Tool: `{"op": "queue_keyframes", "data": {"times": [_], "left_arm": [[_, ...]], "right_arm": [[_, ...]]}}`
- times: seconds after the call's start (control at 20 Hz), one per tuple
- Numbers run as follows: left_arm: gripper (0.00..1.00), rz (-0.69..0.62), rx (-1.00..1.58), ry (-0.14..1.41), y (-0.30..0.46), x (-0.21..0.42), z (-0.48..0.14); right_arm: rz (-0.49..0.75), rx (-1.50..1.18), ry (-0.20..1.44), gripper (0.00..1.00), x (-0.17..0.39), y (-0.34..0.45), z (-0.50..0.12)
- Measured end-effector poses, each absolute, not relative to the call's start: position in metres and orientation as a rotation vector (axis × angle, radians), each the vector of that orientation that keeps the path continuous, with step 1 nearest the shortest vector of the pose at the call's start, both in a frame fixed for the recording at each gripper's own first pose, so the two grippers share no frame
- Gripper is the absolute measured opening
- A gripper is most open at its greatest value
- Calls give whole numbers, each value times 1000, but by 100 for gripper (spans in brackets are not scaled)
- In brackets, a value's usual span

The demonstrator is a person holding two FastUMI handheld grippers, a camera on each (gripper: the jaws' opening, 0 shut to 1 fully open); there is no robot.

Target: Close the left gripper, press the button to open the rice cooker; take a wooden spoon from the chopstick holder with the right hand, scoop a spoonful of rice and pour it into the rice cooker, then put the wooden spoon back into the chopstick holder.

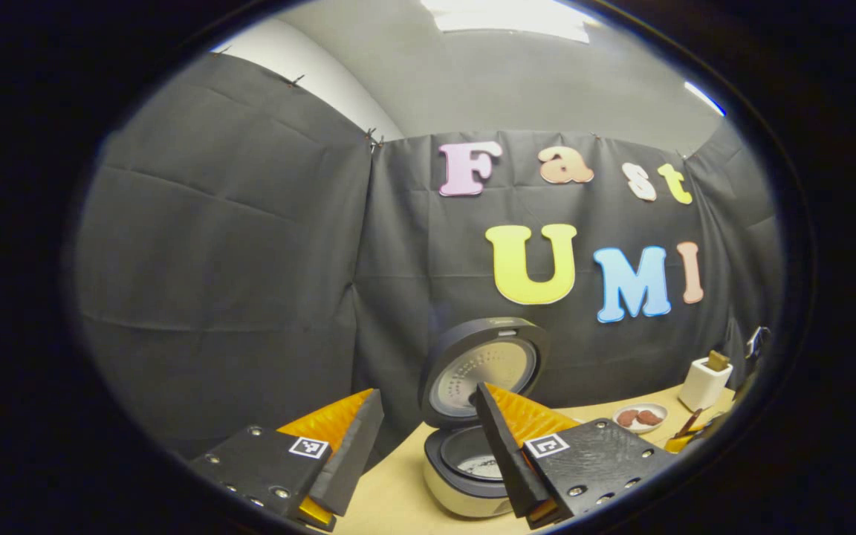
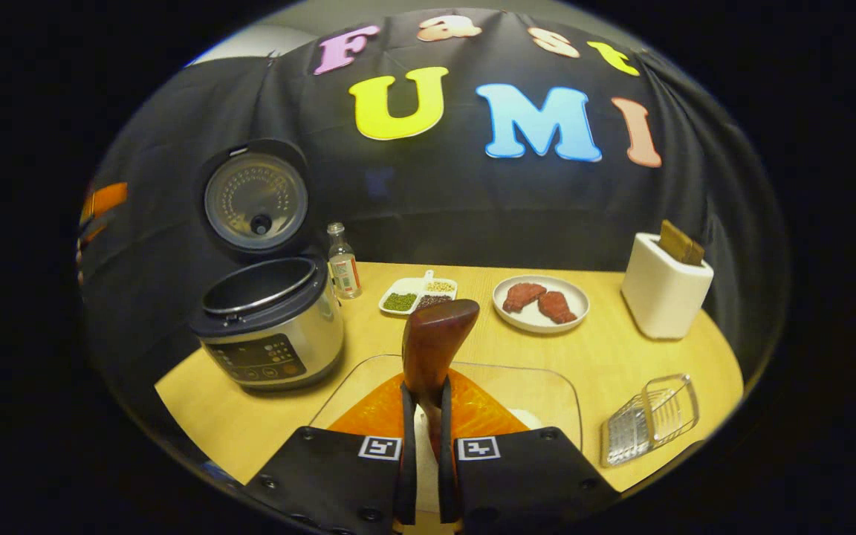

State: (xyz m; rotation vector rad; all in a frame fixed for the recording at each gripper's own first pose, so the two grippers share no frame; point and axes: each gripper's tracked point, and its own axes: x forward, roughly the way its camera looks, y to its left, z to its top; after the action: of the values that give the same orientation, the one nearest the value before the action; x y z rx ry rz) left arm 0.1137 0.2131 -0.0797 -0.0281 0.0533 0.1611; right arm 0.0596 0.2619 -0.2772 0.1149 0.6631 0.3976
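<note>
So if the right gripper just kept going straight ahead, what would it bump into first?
Probably the small divided dish of beans: it sits straight beyond the wooden spoon held in the right gripper. Depth is hard to judge; it may pass above.

On the wooden table (image 2: 621,357) a small glass bottle (image 2: 343,261) with a label stands upright just beside the cooker. Near it sits a white divided dish (image 2: 419,294) of green beans, pale beans and dark beans. To its right, a white plate (image 2: 540,303) carries two pieces of raw red meat. A clear wire-bottomed container (image 2: 651,418) rests at the table's right front edge.
</note>
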Motion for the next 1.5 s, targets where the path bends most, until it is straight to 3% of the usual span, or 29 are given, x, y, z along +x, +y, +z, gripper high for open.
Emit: {"op": "queue_keyframes", "data": {"times": [0.45, 0.75, 1.05, 1.5], "left_arm": [[79, 172, -9, 52, 210, 99, -67], [79, 193, -5, 39, 210, 85, -55], [79, 198, -20, 27, 202, 86, -52], [80, 215, -21, 29, 219, 96, -57]], "right_arm": [[243, 691, 825, 13, 59, 225, -289], [204, 922, 811, 13, 76, 196, -274], [226, 1060, 783, 13, 89, 188, -242], [339, 1135, 738, 13, 128, 242, -189]]}}
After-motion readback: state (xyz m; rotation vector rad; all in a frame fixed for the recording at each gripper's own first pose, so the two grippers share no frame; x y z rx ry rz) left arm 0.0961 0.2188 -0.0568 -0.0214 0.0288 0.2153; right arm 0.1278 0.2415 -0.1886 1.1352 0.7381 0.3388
